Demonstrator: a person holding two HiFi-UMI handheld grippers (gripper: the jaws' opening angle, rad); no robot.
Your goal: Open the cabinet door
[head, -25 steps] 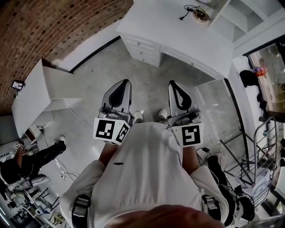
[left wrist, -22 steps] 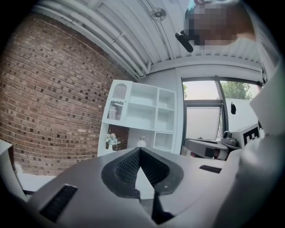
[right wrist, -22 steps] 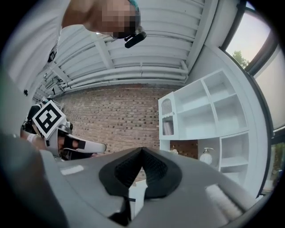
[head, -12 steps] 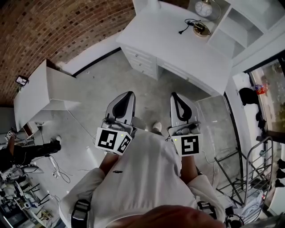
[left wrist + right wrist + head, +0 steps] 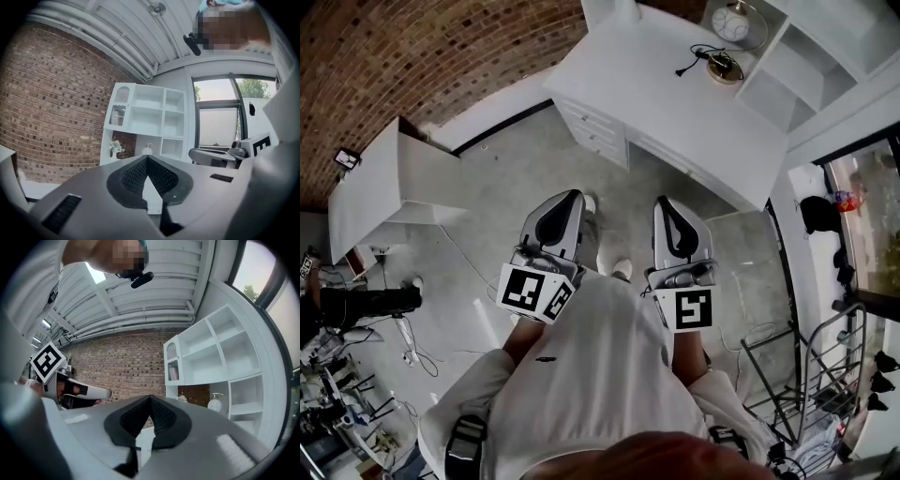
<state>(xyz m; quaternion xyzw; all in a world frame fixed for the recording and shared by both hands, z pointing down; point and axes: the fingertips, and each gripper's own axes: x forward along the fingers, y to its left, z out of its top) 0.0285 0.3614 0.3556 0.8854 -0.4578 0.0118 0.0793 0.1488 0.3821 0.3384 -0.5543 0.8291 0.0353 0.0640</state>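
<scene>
Nearest, both claws are pressed together and pinch nothing: left gripper point(image 5: 147, 158) and right gripper point(image 5: 150, 398) are held side by side. Ahead stands the white desk point(image 5: 675, 94). At its far edge rises the shelf unit point(image 5: 154, 123). What I take for the grilled cabinet door point(image 5: 118, 115) is at its upper left corner, well apart. I'd approach squarely, then spread one claw before its edge.

The person has stepped forward, carrying the left gripper point(image 5: 571, 196) and right gripper point(image 5: 664, 201) toward the white surface point(image 5: 666, 89), which now sits lower in the head view. A clock point(image 5: 734, 22) on it has come fully into sight. The seated person point(image 5: 358, 304) at the left edge has slid mostly out of frame. The metal rack point(image 5: 806, 367) has dropped toward the lower right.
</scene>
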